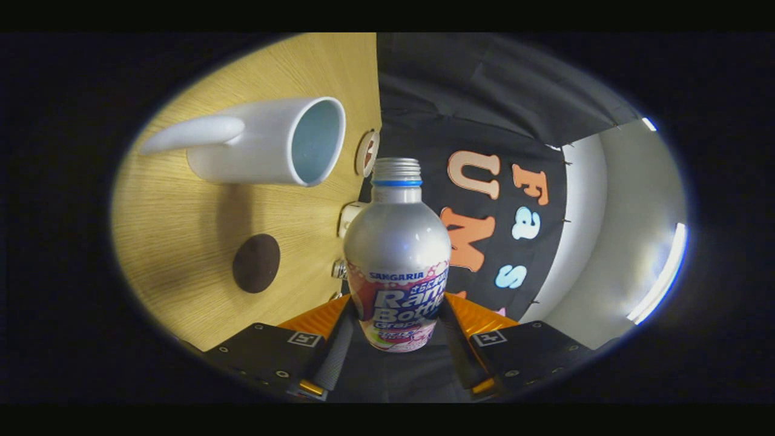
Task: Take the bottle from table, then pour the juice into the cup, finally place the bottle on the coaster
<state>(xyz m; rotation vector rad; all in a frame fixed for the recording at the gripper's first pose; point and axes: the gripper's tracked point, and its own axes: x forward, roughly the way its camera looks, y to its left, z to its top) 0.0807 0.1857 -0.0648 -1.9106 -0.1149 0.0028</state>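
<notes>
My gripper (396,333) is shut on a silver bottle (396,242) with a pink and blue label; both fingers press its lower sides. The bottle has no cap, and its threaded neck (396,171) points away from me. The whole view is rolled sideways, so the wooden table (181,242) stands like a wall beside the bottle. A white cup (272,142) with a long handle and a pale blue inside stands on that table, its open mouth close to the bottle's neck. A dark round coaster (256,263) lies on the table nearer to me than the cup, beside the bottle's body.
Along the table's far edge sit a round white disc (367,153) and a small white fitting (350,216) with a metal piece below it. Beyond the edge hangs the booth's black cloth wall (484,121), with a pale wall and strip lights further off.
</notes>
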